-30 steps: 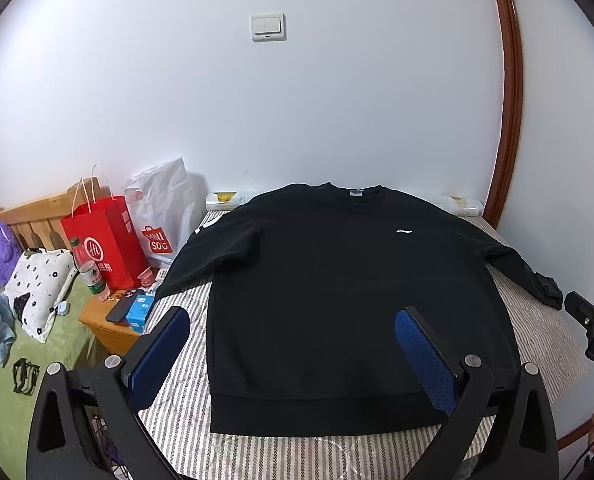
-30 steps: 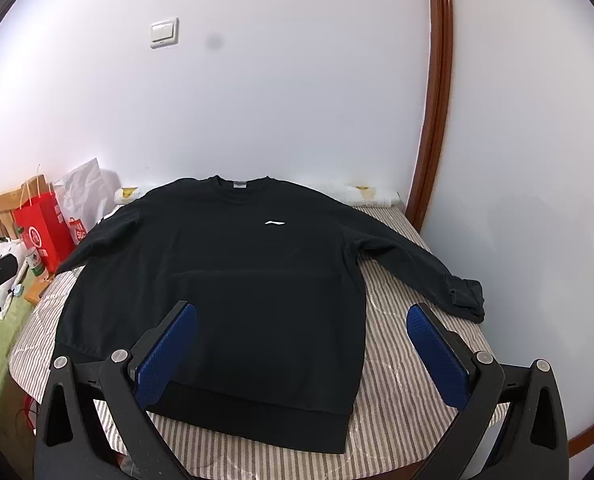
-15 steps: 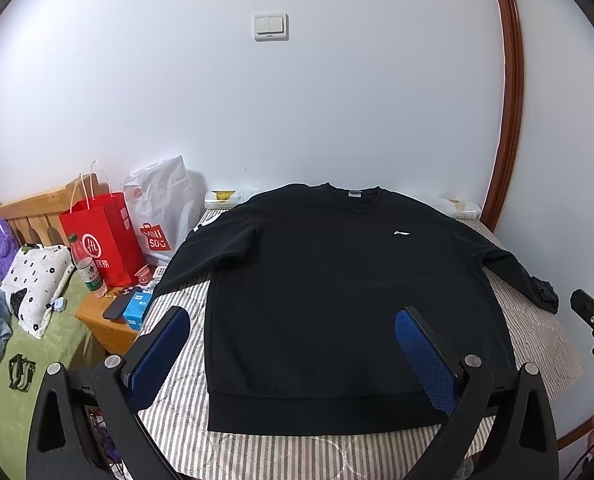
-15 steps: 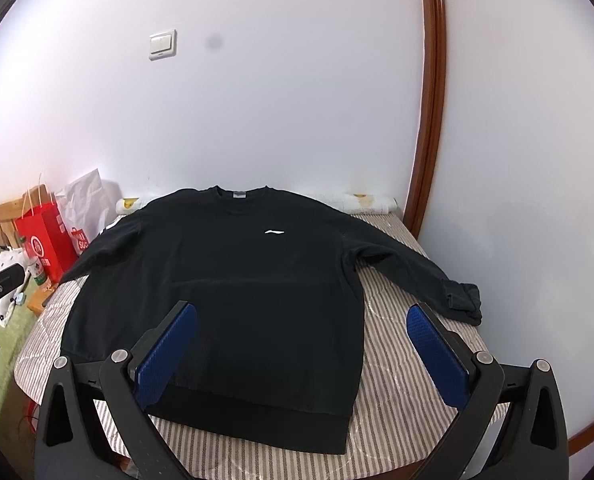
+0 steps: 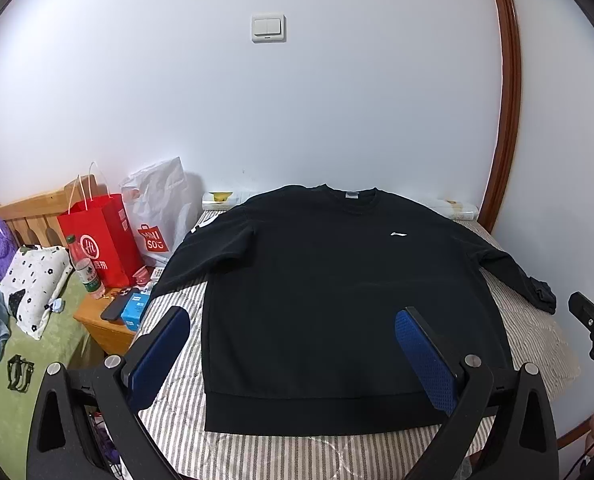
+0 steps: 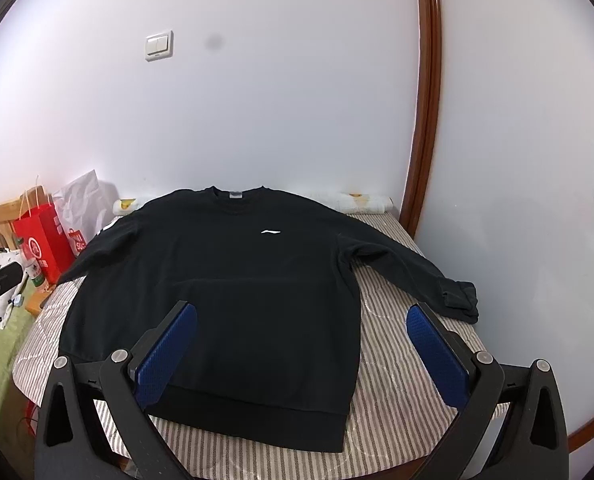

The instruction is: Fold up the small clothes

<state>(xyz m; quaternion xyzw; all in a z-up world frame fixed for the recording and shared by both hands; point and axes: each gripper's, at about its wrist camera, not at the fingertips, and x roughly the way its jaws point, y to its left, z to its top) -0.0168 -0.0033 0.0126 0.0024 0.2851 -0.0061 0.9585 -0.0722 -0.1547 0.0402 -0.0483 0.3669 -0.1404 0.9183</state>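
Black sweatshirt point(image 5: 337, 304): flat, unfolded on striped bed point(image 6: 397, 392), ahead of both tongs. Left gripper point(image 5: 293, 356) and right gripper point(image 6: 301, 356): spread wide, empty, above hem. Advised: pinch each sleeve near its cuff, fold inward squarely.

I find bare striped bed point(image 6: 401, 364) at lower right beside the sweatshirt point(image 6: 237, 280), open for passage. At frame left, the red bag point(image 5: 103, 236), bottle point(image 5: 85, 270) and nightstand point(image 5: 105, 326) crowd the bed edge.
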